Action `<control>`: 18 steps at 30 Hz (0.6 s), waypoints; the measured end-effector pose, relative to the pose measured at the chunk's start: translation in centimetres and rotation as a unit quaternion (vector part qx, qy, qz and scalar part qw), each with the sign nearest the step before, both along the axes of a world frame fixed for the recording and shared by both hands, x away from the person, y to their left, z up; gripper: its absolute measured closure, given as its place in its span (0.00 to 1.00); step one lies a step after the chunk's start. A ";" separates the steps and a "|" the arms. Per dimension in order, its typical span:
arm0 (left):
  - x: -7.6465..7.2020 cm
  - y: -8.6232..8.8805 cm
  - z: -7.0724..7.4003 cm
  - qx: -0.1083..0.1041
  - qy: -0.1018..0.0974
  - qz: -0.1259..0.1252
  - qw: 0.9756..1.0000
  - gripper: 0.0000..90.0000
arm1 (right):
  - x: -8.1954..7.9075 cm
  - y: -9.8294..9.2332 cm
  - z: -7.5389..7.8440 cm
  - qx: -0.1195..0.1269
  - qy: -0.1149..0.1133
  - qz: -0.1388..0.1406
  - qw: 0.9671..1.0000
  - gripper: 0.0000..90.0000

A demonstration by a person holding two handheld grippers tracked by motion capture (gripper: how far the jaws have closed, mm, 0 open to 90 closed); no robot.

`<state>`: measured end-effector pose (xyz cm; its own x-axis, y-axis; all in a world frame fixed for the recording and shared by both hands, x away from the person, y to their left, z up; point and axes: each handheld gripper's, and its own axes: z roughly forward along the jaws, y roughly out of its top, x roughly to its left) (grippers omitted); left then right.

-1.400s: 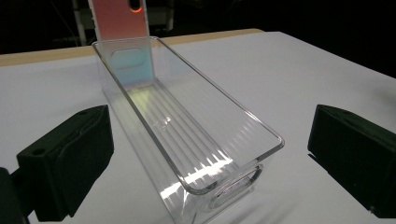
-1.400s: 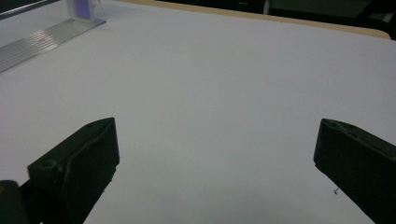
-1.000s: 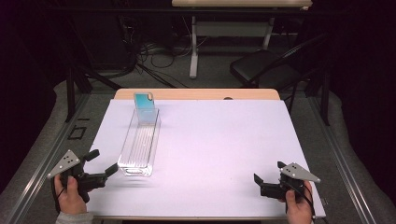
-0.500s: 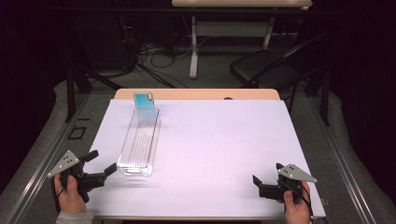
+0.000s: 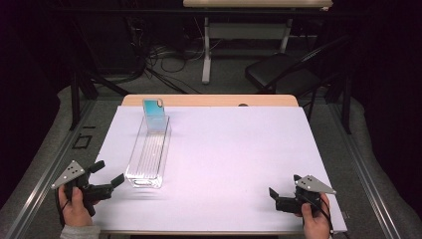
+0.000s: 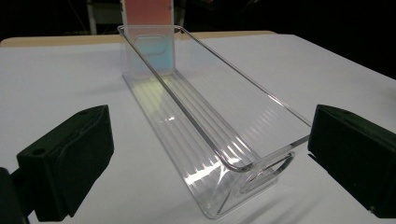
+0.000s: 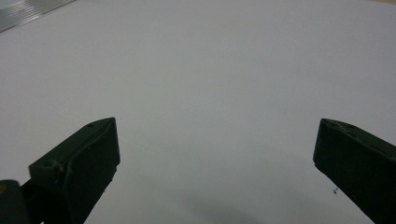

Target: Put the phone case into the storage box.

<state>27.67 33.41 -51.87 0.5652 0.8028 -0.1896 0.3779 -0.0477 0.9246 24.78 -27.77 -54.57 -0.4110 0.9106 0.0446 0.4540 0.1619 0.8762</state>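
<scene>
We are sitting right at the start here: nothing is gripped yet, and the whole job of taking hold of the clear tray [image 5: 148, 158] is, as we judge it, ahead of us. We are holding the left tongs [image 5: 110, 175] wide apart, aiming at the tray's near end, close to it but not touching. In the left gripper view the tray [image 6: 205, 135] is lying between the two black jaws, farther out, its near end with the oval handle cut-out facing us. It is a long, narrow bin of glossy transparent plastic with rounded corners and a ribbed floor, resting on the left part of the white, matte surface [image 5: 239, 149]. At its far end a flat, shimmering card [image 5: 154, 113] is standing upright, looking bluish from above and orange-pink through the left gripper view. Our right tongs [image 5: 273, 194] are waiting wide apart too, well away at the near right corner, over bare surface.
</scene>
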 end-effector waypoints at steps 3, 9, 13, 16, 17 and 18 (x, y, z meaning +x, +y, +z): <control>0.1 0.0 -0.1 0.000 0.001 0.000 1.000 0.00 | 0.0 0.0 -0.1 0.000 0.003 0.001 1.000 0.00; 0.0 0.0 -0.1 0.000 0.001 0.000 1.000 0.00 | 0.2 0.1 -0.4 0.001 0.008 0.002 1.000 0.00; 0.1 0.0 -0.1 -0.001 0.002 0.001 1.000 0.00 | 0.3 0.1 -0.4 -0.001 0.014 0.004 1.000 0.00; 0.1 0.0 -0.1 0.000 0.002 0.000 1.000 0.00 | 0.3 0.2 -0.4 -0.003 0.014 0.005 1.000 0.00; 0.1 0.0 -0.1 0.000 0.002 0.000 1.000 0.00 | 0.3 0.2 -0.4 -0.002 0.012 0.005 1.000 0.00; 0.1 0.0 -0.1 0.000 0.002 0.000 1.000 0.00 | 0.3 0.2 -0.4 -0.003 0.011 0.006 1.000 0.00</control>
